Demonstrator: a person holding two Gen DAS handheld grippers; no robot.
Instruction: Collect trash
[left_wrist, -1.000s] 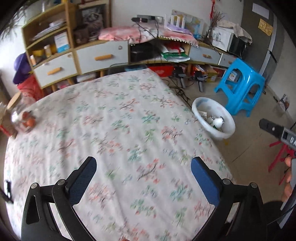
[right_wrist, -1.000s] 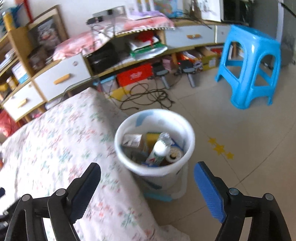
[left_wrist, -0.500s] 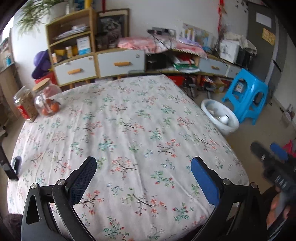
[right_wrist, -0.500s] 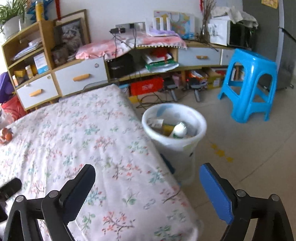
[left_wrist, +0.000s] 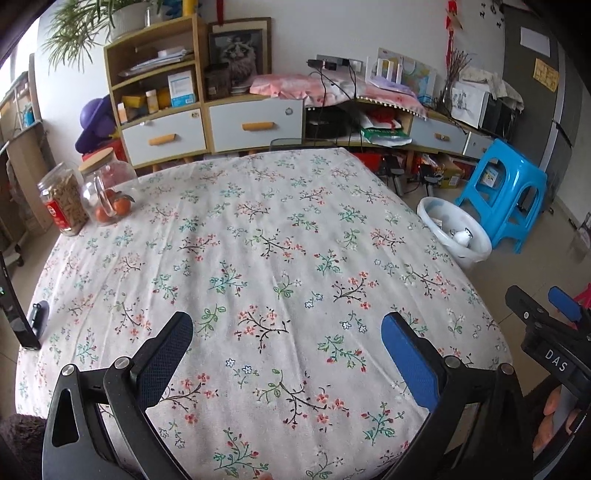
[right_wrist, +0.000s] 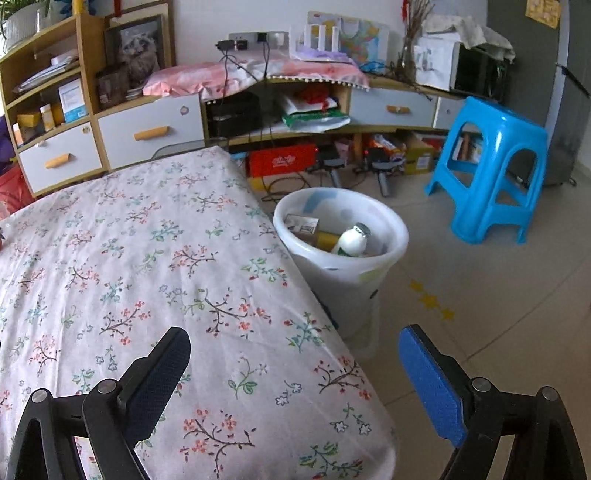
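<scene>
The left gripper (left_wrist: 287, 334) hangs over the near edge of the table (left_wrist: 258, 236), fingers spread wide with nothing between them. The right gripper (right_wrist: 294, 354) is just as wide apart and empty, poised over the table's right edge with one finger above the cloth and the other above the floor.

Beyond it, the white trash bin (right_wrist: 341, 254) stands on the floor, close against the table's right edge. Inside lie a white bottle (right_wrist: 352, 240) leaning on the rim, a yellow item and a small printed carton (right_wrist: 301, 224); what is deeper is hidden.

At the table's far left corner stand a plastic jar (left_wrist: 64, 203) of brownish food and a glass jar (left_wrist: 107, 192) holding orange fruit, touching each other. A blue stool (right_wrist: 491, 166) stands beyond the bin, well apart from it. A small dark object (left_wrist: 37, 315) sits at the left edge.
</scene>
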